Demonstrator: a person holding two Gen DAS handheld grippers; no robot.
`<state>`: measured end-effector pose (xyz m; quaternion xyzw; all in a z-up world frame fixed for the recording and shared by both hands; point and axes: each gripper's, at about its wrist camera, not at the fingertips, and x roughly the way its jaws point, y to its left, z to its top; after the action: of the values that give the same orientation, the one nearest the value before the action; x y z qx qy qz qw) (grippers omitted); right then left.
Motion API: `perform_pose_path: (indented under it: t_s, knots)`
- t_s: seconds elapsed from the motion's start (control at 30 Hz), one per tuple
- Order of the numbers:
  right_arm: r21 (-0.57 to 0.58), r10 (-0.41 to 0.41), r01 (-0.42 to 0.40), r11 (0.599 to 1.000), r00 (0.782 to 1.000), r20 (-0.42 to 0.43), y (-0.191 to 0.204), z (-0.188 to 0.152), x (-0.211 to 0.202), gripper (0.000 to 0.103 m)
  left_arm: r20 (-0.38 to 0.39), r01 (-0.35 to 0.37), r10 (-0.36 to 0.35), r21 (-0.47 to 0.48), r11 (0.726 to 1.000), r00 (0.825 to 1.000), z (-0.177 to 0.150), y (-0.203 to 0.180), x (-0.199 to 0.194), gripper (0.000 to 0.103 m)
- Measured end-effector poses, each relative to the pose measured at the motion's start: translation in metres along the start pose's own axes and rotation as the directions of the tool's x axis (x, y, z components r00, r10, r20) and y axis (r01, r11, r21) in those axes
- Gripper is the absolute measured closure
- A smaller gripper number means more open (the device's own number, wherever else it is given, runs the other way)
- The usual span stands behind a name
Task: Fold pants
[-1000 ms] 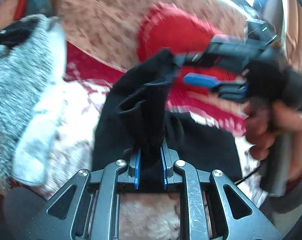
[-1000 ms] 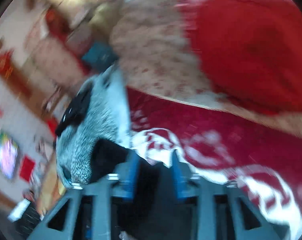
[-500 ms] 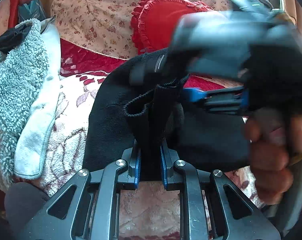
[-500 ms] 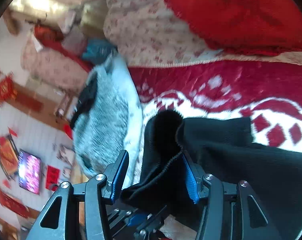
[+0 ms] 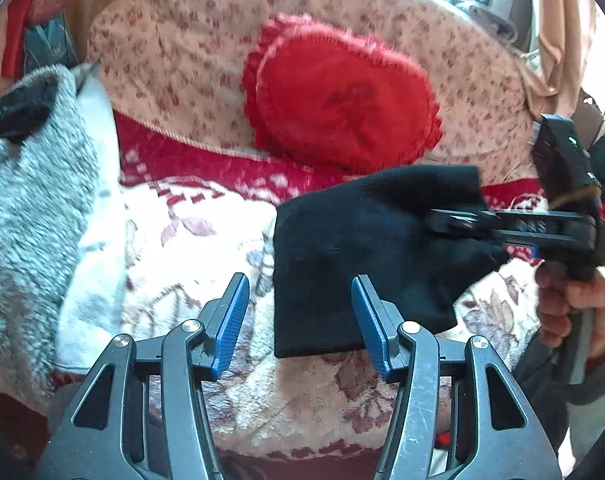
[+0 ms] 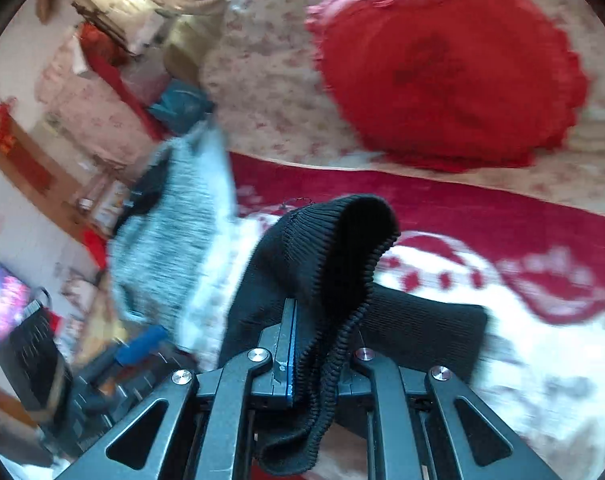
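Note:
The black pants (image 5: 362, 256) hang as a folded dark slab over the patterned sofa cover. My left gripper (image 5: 298, 314) stands open and its jaws are opening; the pants' lower edge shows between the blue pads (image 5: 230, 320) without touching them. To the right, my right gripper (image 5: 462, 220) grips the pants' upper corner, with a person's hand (image 5: 574, 304) on its handle. In the right wrist view the right gripper (image 6: 322, 320) is closing on the ribbed hem of the pants (image 6: 334, 248), which bulges up in a loop above the pinched fingers.
A red heart-shaped cushion (image 5: 342, 96) leans on the floral sofa back (image 5: 182, 48). A grey fluffy blanket (image 5: 30, 208) is heaped at the left. The seat has a red and cream patterned cover (image 5: 190, 232). Room furniture shows blurred at the right wrist view's left.
My left gripper let go of the pants and opened. My right gripper shut on the ribbed hem and pulled the pants to the right and away from the left fingers.

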<state>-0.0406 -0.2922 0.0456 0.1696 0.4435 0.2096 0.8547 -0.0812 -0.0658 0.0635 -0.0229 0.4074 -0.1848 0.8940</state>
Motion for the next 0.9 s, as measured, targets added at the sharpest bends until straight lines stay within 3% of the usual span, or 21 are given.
perform_pose_path:
  t_s: [0.1, 0.17, 0.2, 0.4, 0.5, 0.63, 0.7, 0.77, 0.9]
  knots:
    - [-0.01, -0.14, 0.14, 0.99, 0.988, -0.06, -0.027, -0.01, 0.007, 0.091, -0.079, -0.014, 0.012, -0.015, 1.0, 0.997, 0.002, -0.004, 0.032, 0.05]
    - [-0.037, -0.264, 0.261, 0.965, 0.958, -0.112, -0.037, -0.017, 0.021, 0.079, -0.118, -0.038, 0.037, -0.009, 0.999, 0.992, 0.001, -0.008, 0.046, 0.05]
    - [-0.016, -0.287, 0.287, 0.958, 0.951, -0.117, -0.042, -0.019, 0.021, 0.075, -0.136, -0.053, 0.051, -0.007, 0.999, 0.989, 0.002, -0.009, 0.052, 0.05]
    - [0.049, -0.328, 0.326, 0.944, 0.944, 0.024, -0.046, -0.008, -0.031, 0.075, -0.1, -0.068, 0.069, 0.011, 0.998, 0.993, 0.028, -0.017, 0.054, 0.05]
    - [-0.009, -0.291, 0.293, 0.956, 0.952, 0.093, -0.033, 0.001, -0.043, 0.075, -0.111, -0.08, 0.08, 0.009, 0.997, 0.991, 0.04, -0.022, 0.07, 0.05]
    - [-0.07, -0.22, 0.222, 0.973, 0.975, 0.031, -0.016, 0.009, 0.001, 0.075, -0.166, -0.113, 0.109, -0.014, 0.993, 0.98, 0.041, -0.021, 0.1, 0.05]
    - [-0.069, -0.241, 0.24, 0.968, 0.971, -0.011, -0.021, 0.01, 0.028, 0.075, -0.174, -0.116, 0.108, -0.034, 0.993, 0.979, 0.04, -0.016, 0.109, 0.047]
    - [-0.075, -0.271, 0.267, 0.961, 0.961, -0.053, -0.027, 0.01, 0.054, 0.075, -0.173, -0.129, 0.117, -0.061, 0.99, 0.978, 0.039, -0.009, 0.115, 0.032]
    - [-0.097, -0.29, 0.285, 0.954, 0.956, -0.043, -0.034, 0.019, 0.077, 0.075, -0.173, -0.126, 0.112, -0.074, 0.989, 0.979, 0.041, -0.007, 0.12, 0.03]
